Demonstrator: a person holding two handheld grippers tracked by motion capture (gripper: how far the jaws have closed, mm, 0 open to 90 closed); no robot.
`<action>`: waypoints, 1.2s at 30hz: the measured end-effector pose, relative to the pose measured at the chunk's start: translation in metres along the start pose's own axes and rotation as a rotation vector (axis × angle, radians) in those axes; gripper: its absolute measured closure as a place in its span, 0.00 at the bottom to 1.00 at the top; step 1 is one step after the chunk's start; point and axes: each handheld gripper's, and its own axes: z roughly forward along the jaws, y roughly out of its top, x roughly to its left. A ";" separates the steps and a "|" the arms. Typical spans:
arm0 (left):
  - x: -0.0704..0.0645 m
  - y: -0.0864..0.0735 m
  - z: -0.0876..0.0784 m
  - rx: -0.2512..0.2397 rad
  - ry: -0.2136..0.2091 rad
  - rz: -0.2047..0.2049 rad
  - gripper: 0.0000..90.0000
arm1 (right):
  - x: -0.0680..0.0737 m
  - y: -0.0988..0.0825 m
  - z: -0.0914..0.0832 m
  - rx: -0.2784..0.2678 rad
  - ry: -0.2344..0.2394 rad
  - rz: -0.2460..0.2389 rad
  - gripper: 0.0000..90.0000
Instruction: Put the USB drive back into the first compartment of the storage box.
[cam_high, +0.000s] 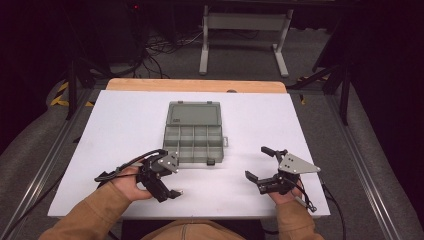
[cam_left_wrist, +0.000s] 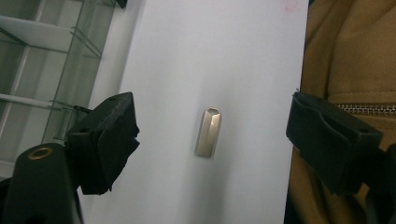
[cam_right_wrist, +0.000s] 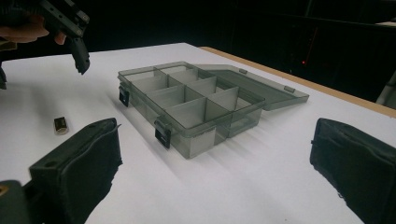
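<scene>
left gripper (cam_high: 172, 192) hung low over the near edge of the white table (cam_high: 125, 125), jaws spread wide and gripping nothing, with a small metal piece (cam_left_wrist: 208, 132) lying flat on the table between them in the left gripper view. the same piece (cam_right_wrist: 60, 125) showed in the right gripper view, apart from the box and nearer the person. the grey compartment box (cam_high: 193, 138) sat mid table with its lid (cam_high: 194, 114) swung open and lying flat behind it, and the compartments looked empty as far as could be told. right gripper (cam_high: 260, 165) rested over the table's near right part, jaws also wide apart and holding nothing, aimed toward the box from the side and well apart from it. judged step: approach for pickup of the metal piece, grasp not yet made. next move probably called for lowering the left gripper so both jaws bracketed the piece across its narrow width, then closing gently since it's small and smooth and could slip or skid on the table. after that, carry it to a compartment, likely one in the near row.
</scene>
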 end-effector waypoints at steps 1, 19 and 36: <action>0.000 0.000 0.001 0.004 -0.002 0.000 0.20 | 0.000 0.000 0.000 0.001 -0.001 0.001 0.03; -0.001 -0.008 0.021 0.052 -0.009 -0.001 0.25 | 0.000 0.000 0.000 0.001 0.002 -0.003 0.03; -0.001 -0.010 0.037 0.117 -0.017 0.020 0.47 | 0.000 -0.001 0.000 0.003 0.002 0.002 0.03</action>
